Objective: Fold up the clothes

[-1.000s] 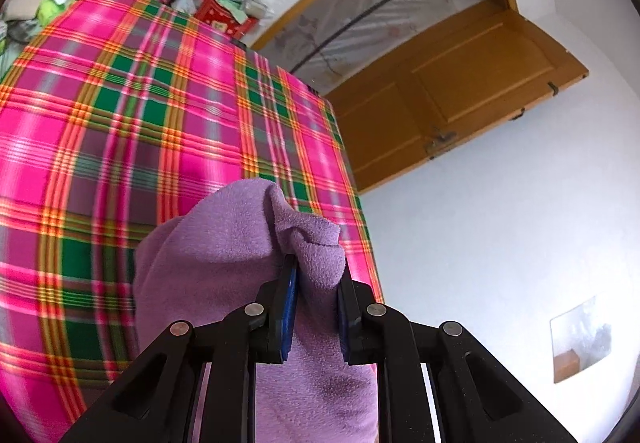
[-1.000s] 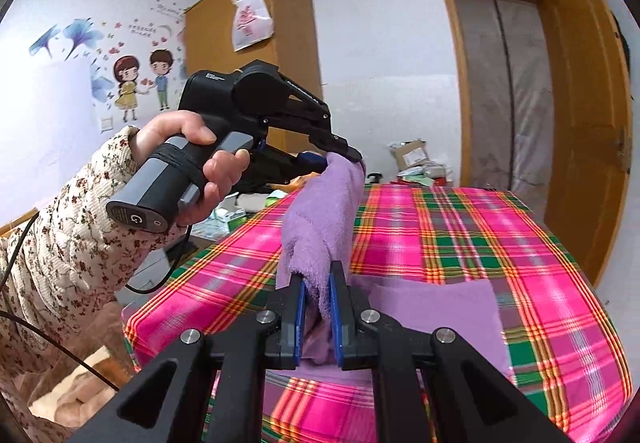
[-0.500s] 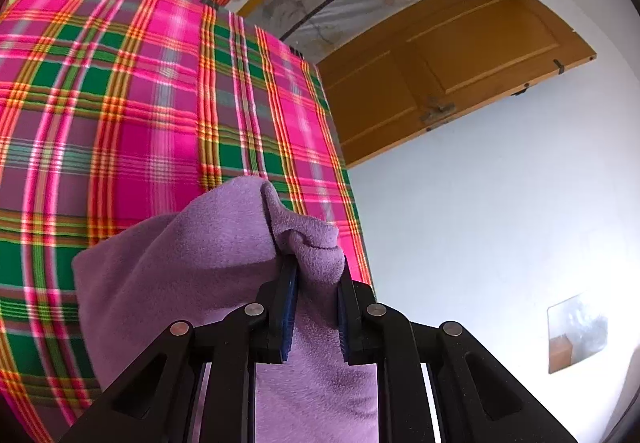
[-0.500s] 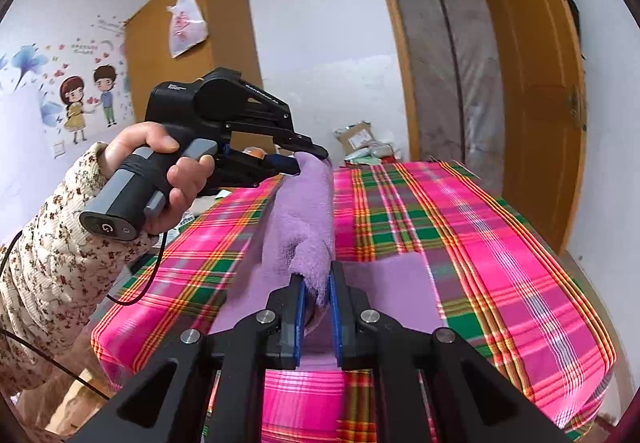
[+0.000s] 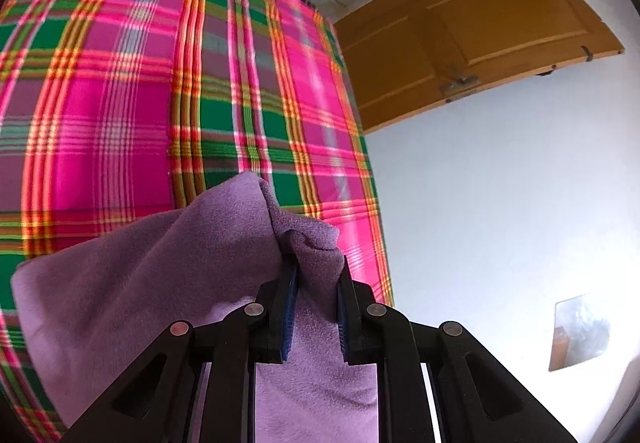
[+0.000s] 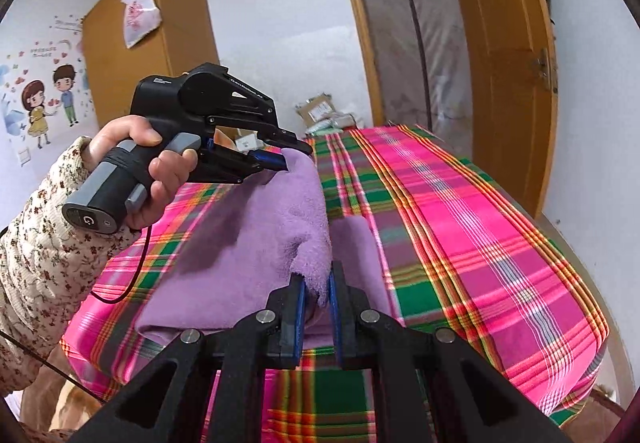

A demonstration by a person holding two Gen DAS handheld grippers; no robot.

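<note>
Pinching a bunched corner each, both sets of fingers are closed on the cloth (image 6: 288,227): the right gripper (image 6: 316,293) grips the near corner, the left gripper (image 6: 286,159) the far one, held higher. In the left wrist view the left gripper's (image 5: 314,275) fingers (image 5: 289,283) clamp a puckered fold of purple fleece. Between the two grips the cloth sags in a soft ridge, and its lower part lies flat on the plaid counter (image 6: 460,211), near the end away from the door (image 6: 508,43). It looks light, limp and fuzzy, so it should drape rather than hold a crease, and is unlikely to slip. Corners and hem edges seem the best holds; a mid-panel grip would only bunch it.
</note>
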